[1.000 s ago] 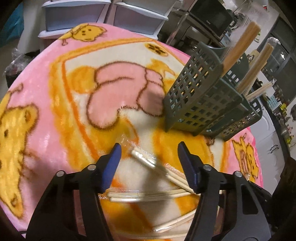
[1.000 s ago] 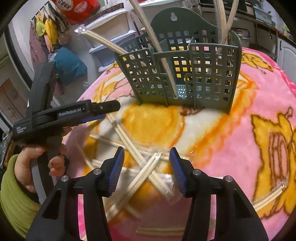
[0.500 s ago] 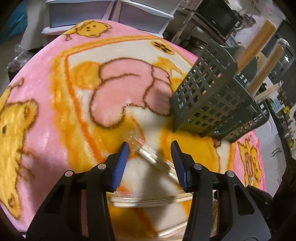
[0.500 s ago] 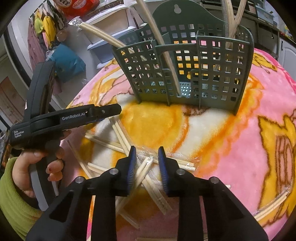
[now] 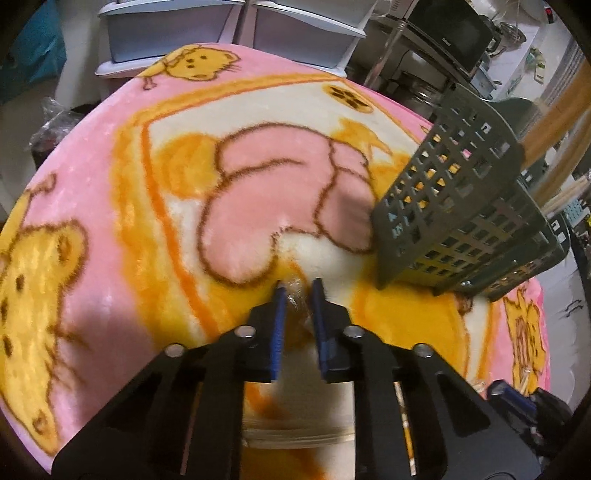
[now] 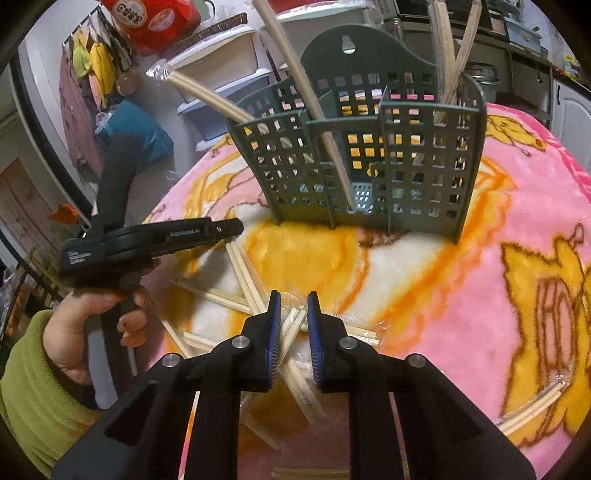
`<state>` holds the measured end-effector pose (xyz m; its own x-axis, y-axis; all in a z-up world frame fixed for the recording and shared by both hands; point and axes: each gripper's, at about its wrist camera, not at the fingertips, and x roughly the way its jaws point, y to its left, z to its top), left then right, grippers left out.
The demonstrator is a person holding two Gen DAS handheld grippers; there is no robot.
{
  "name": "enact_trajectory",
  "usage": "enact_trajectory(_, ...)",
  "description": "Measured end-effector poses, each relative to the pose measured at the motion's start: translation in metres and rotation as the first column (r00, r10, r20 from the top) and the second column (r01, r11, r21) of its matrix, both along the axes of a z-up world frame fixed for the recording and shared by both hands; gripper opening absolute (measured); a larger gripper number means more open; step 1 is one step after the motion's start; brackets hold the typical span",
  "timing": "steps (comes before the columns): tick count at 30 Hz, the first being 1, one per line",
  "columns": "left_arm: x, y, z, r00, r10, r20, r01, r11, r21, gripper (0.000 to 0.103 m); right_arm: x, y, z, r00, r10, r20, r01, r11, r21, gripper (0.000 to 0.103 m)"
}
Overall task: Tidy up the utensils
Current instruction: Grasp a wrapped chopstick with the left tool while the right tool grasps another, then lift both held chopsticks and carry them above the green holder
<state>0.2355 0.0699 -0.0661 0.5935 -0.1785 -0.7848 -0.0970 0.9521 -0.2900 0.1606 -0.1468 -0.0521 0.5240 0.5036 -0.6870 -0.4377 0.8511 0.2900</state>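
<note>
- A heap of wrapped disposable chopsticks is seen lying crosswise on the pink and orange cartoon blanket, in front of the grey-green utensil caddy.
- The clear wrapper end of one chopstick packet is pinched between the blue pads of the left gripper, whose jaws are pressed nearly together on it.
- Another wrapped pair is held between the pads of the right gripper; its jaws are closing, and the sticks are seen crossing the narrow gap between them.
- The caddy is stood upright on the blanket, divided into compartments; wrapped chopsticks lean out of its left compartment, a long wooden handle out of the middle one, and more sticks out of the right one.
- One further wrapped pair is left lying well apart, at the right edge of the blanket.
- The left gripper's handle is grasped by a hand in a green sleeve.
- White plastic drawers are seen beyond the table, and a microwave beside them.
</note>
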Motion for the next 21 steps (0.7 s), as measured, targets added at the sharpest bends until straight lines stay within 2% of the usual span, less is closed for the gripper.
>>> enact_trajectory(4,-0.006,0.006,0.006,1.000,0.004,0.019,-0.003,0.999,-0.039,0.003,-0.002,-0.005,0.009,1.000,-0.007,0.022,0.007,1.000,0.019,0.014)
enact_trajectory(9,-0.023,0.005,0.030,0.995,-0.012,0.099,0.020,0.997,-0.077,0.003,-0.006,-0.015,0.024,0.998,-0.018,0.057,0.016,0.999,0.043,0.013)
enact_trajectory(21,-0.069,-0.016,0.092,0.955,-0.064,0.289,0.098,0.989,-0.107,0.003,-0.019,-0.043,0.056,0.988,-0.072,0.134,0.057,0.993,0.107,0.012)
